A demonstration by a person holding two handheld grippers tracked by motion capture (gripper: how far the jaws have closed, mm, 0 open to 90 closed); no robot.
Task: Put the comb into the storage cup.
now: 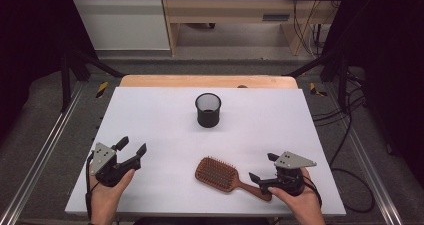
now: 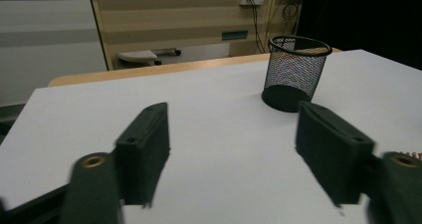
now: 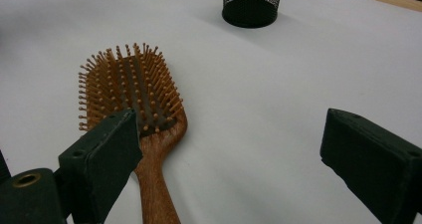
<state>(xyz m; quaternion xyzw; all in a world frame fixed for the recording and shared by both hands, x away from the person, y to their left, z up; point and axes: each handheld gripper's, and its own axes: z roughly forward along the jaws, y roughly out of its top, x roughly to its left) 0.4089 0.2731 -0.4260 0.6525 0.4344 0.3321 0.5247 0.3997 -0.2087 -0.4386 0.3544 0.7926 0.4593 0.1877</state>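
Wooden hairbrush (image 1: 219,174) beside released right claw (image 1: 264,169); left claw (image 1: 133,146) released; mesh cup (image 1: 208,110) beyond.

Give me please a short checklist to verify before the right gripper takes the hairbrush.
1. Right gripper jaws open: ok, they stand wide apart with nothing between them.
2. Hairbrush lies flat on the white table, bristles up: ok.
3. Handle lined up between the right jaws: not ok; in the right gripper view it passes under one jaw, not through the gap.
4. Left gripper open and away from the brush: ok.
5. Mesh cup upright, apart from the brush: ok.
6. Cup empty: cannot tell.
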